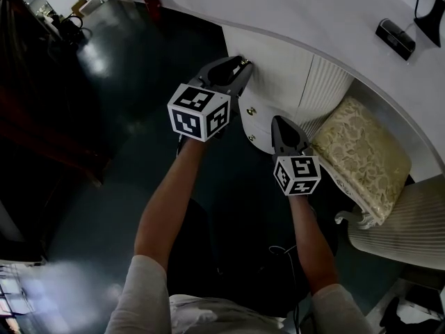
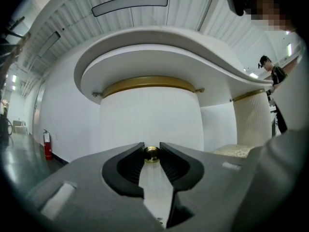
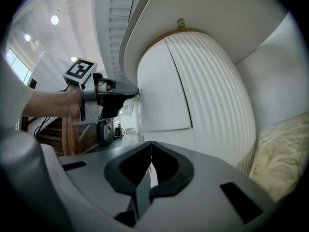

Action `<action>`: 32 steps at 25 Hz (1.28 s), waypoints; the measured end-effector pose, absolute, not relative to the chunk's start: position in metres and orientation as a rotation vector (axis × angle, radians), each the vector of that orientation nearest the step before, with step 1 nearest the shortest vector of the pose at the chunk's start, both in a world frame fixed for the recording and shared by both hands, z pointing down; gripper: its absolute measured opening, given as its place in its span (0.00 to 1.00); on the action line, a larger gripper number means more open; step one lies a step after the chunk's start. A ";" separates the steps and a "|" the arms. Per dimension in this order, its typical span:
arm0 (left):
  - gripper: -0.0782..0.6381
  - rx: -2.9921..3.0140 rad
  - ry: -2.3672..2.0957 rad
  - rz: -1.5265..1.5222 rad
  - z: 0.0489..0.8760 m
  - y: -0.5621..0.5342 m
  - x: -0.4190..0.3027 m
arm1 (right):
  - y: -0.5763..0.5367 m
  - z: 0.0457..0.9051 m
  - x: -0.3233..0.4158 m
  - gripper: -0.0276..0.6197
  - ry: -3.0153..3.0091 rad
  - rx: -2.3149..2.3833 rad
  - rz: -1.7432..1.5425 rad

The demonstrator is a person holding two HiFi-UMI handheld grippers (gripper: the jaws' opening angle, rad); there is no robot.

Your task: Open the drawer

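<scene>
**Knob gripped, drawer not yet out**

My left gripper (image 1: 243,63) pinched the small knob (image 2: 151,153) of the drawer (image 2: 149,117), one jaw tip pressed on each side of it. The drawer was the top one of the cabinet (image 1: 278,75) under the desktop (image 1: 334,19), at the far end of my left arm. Its front looked flush with the cabinet and I saw no gap, so I judged the grasp done and the whole pull left to do. My right gripper (image 1: 279,121) hung just right of it, jaws pressed together on nothing, near the two lower knobs (image 1: 250,110).

Materials: the knob was round, shiny brass. The drawer front was smooth, white and curved outward. A thin brass trim (image 2: 149,83) ran along the cabinet top. The desktop was a smooth white slab with a rounded edge. A ribbed white panel (image 1: 327,82) sat right of the drawers. Further right was a cream cushion (image 1: 361,152), soft and floral-patterned. The floor (image 1: 125,68) was dark and glossy.
</scene>
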State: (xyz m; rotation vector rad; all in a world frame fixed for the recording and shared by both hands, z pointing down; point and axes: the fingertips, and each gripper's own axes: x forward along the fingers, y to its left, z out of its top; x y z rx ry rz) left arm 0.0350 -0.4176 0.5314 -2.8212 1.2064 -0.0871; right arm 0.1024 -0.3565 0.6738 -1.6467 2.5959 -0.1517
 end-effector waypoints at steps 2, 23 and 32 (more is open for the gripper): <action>0.25 -2.835 1.194 -0.079 0.532 -0.417 0.036 | -0.359 0.674 0.101 0.07 2.590 -1.644 -0.165; 0.25 -2.910 1.162 0.003 0.530 -0.418 0.032 | -0.351 0.675 0.104 0.07 2.603 -1.647 -0.156; 0.25 -2.877 1.130 -0.035 0.530 -0.395 0.008 | -0.356 0.673 0.087 0.07 2.624 -1.625 -0.135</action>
